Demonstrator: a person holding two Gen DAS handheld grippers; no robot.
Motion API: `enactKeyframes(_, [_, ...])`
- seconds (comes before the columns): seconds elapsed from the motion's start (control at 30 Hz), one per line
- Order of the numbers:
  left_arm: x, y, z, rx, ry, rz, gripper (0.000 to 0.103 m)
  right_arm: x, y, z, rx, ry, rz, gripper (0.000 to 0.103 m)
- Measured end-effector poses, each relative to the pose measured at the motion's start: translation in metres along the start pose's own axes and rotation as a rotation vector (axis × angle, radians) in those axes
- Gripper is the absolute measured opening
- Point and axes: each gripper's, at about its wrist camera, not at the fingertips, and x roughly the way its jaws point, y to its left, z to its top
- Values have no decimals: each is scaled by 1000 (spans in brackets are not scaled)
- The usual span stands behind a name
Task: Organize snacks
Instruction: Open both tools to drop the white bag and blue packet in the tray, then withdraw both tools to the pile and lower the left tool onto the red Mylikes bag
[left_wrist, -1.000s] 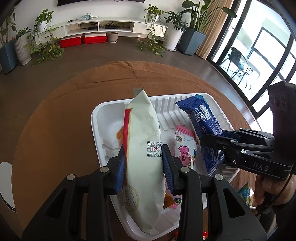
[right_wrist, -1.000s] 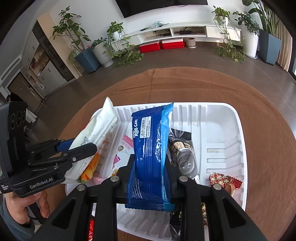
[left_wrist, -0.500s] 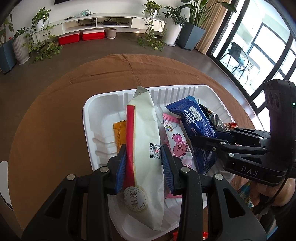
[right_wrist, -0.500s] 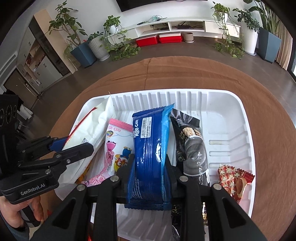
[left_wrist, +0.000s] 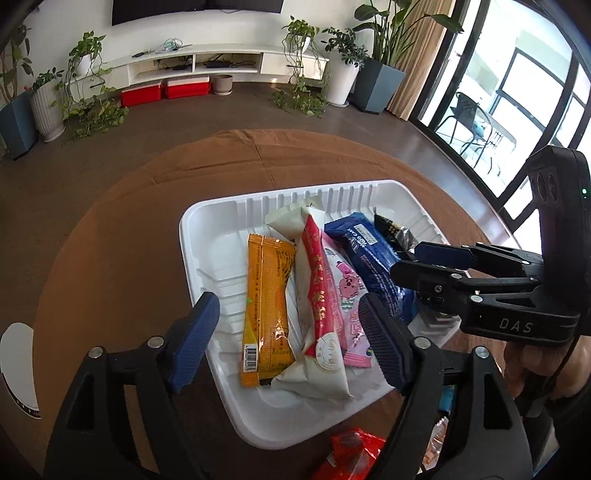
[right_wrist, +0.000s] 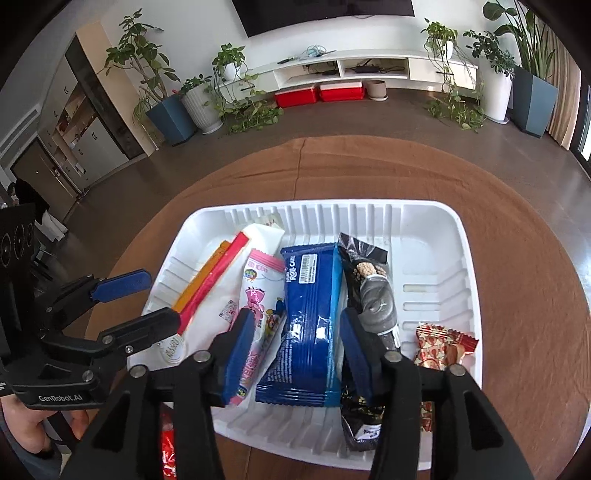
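A white tray on the brown table holds a row of snacks: an orange packet, a white-and-red packet, a pink packet, a blue roll-cake pack and a black packet. My left gripper hovers over the white-and-red packet. Its jaws are opening and its pads are well clear of the packet. My right gripper straddles the blue pack. Its jaws are opening too, and the pack lies loose between them. Each gripper shows in the other's view: right gripper, left gripper.
A red-and-gold candy lies at the tray's right end, where the floor of the tray is bare. A red packet lies on the brown cloth in front of the tray. A white disc sits at the table's left edge.
Both grippers were shut on their packets, held tilted over the tray. Both have now let go and spread their jaws. The white-and-red packet and the blue pack lie flat in the tray.
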Motion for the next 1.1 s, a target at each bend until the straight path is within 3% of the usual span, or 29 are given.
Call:
enactKeyframes(0.13, [-37, -8, -9, 21, -76, -8, 101, -39, -1, -3, 31, -67, 48, 73])
enactKeyframes(0.27, [-72, -18, -28, 38, -145, -31, 103, -85, -3, -22, 57, -156, 115, 89])
enactKeyframes(0.5, [-106, -42, -94, 105, -186, -33, 103, -136, -9, -82, 82, -210, 150, 91])
enactKeyframes(0.73, [-123, -60, -166, 60, -204, -73, 103, -151, -9, -160, 130, -217, 125, 92])
enactKeyframes(0.9, [-119, -72, -201, 27, -140, -71, 103, -151, -12, -206, 142, -180, 99, 92])
enactKeyframes(1.1, [-102, -88, -220, -11, -54, -79, 103, -153, -15, -227, 161, -184, 78, 92])
